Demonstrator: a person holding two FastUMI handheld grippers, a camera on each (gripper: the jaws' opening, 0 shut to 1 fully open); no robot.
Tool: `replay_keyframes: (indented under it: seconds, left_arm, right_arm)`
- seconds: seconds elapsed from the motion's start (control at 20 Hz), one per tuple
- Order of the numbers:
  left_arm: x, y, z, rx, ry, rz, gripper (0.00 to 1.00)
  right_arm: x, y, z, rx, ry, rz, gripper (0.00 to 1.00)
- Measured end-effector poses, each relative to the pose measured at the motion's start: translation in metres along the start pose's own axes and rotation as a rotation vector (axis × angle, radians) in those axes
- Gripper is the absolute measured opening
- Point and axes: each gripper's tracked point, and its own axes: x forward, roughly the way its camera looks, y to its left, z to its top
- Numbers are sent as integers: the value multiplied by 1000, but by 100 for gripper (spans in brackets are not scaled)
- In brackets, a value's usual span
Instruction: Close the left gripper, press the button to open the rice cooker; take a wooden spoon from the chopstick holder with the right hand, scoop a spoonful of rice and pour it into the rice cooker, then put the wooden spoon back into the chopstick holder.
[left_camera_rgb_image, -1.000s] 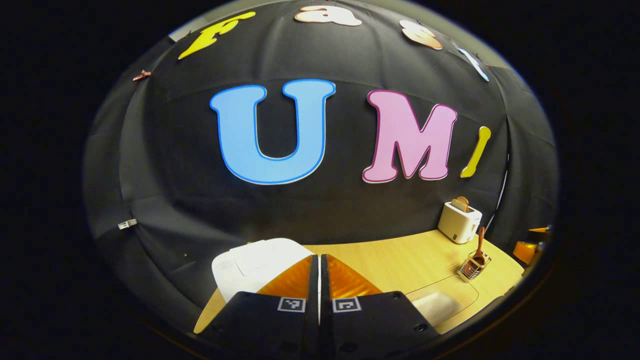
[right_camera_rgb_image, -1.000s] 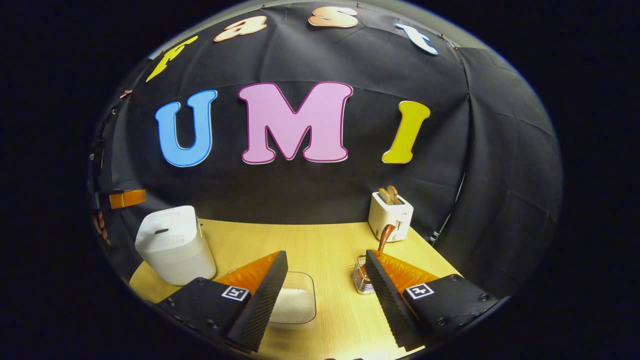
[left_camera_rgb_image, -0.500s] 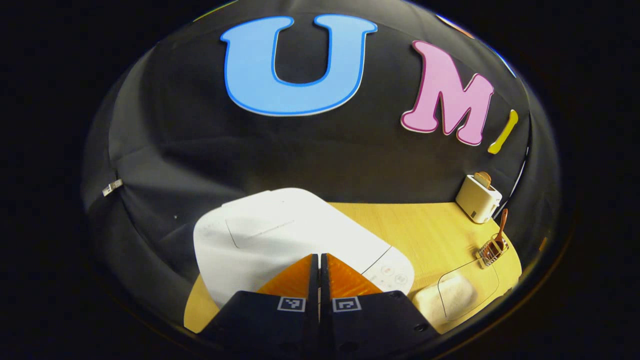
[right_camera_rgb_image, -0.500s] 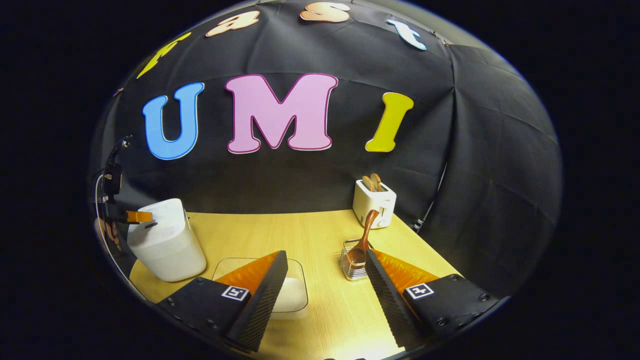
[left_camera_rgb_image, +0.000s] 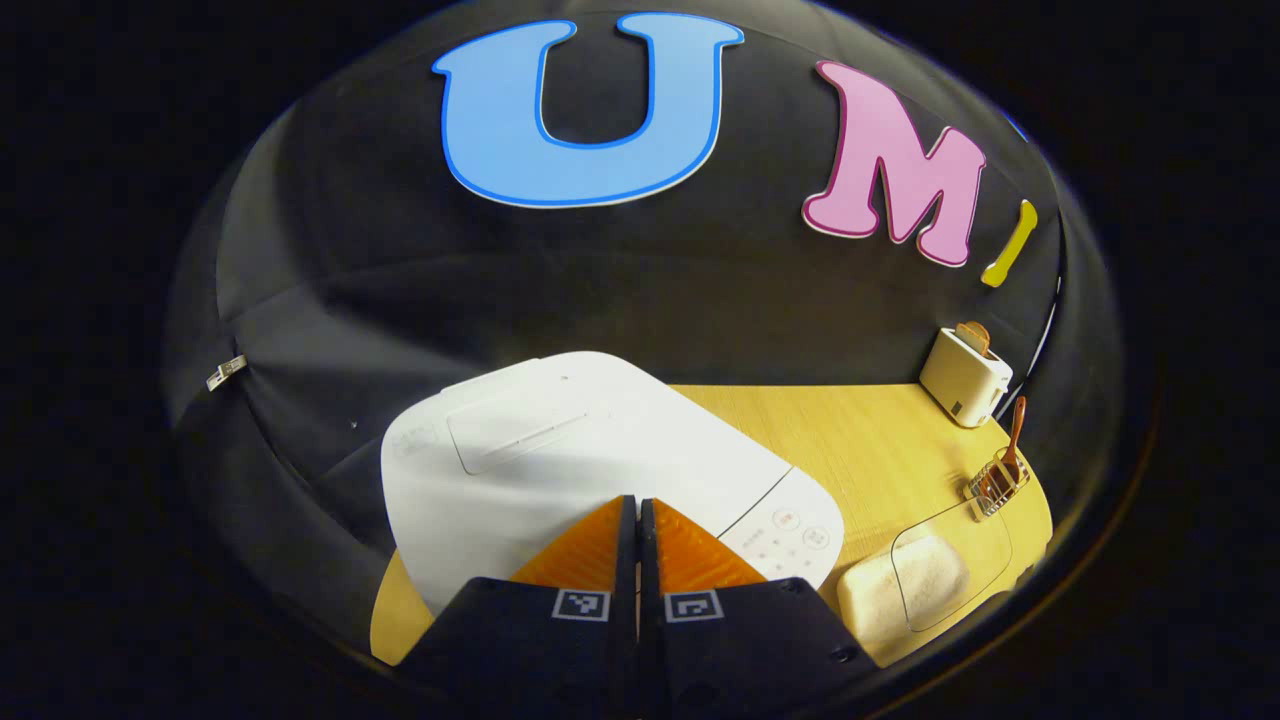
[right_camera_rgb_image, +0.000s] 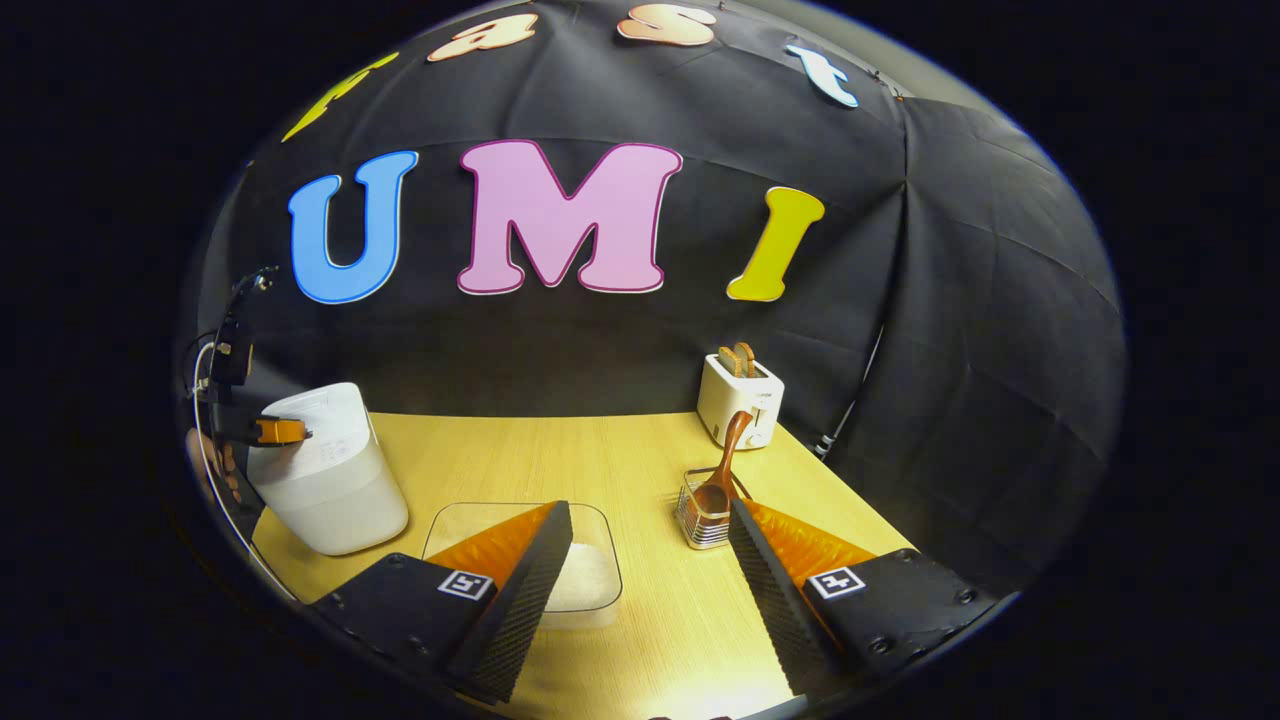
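While the left gripper (left_camera_rgb_image: 638, 500) is held with its fingers pressed together and nothing between them, just above the front of the closed white rounded rice cooker (left_camera_rgb_image: 560, 460), the right gripper (right_camera_rgb_image: 650, 520) is spread wide and empty over the pale wooden bench (right_camera_rgb_image: 600, 450). One wooden spoon (right_camera_rgb_image: 722, 470) stands tilted in one wire chopstick holder (right_camera_rgb_image: 705, 520) near the bench's right edge. One clear square container of rice (right_camera_rgb_image: 585, 575) lies at the front edge. One white toaster (right_camera_rgb_image: 740, 400) is set at the far right corner. Open bench is left between cooker and holder.
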Motion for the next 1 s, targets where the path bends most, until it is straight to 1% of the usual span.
replay_keyframes:
  seconds: [0.1,0.15,0.35,0.4,0.5,0.6,0.75,0.85,1.0]
  left_arm:
    - [-3,0,5,26,-17,3,6]
    - [-8,2,16,36,-54,8,6]
    - [-51,9,85,18,-288,78,6]
    - [-66,13,99,17,-330,103,6]
    - [-87,8,115,-4,-378,124,5]
    - [-104,1,117,-37,-408,138,5]
    - [-124,-19,111,-45,-426,132,5]
    - [-136,-36,103,-47,-420,127,5]
    - [-147,-60,77,-55,-379,121,5]
  right_arm:
    - [0,3,-2,11,-1,13,98]
    - [0,3,-3,16,1,22,98]
    - [9,-6,2,27,-15,48,98]
    - [15,-10,3,34,-14,59,98]
    - [23,-19,3,52,-11,78,98]
    - [34,-30,2,78,0,92,98]
    - [50,-48,2,89,11,105,98]
    - [64,-63,4,105,9,105,98]
    - [90,-81,9,128,13,105,98]
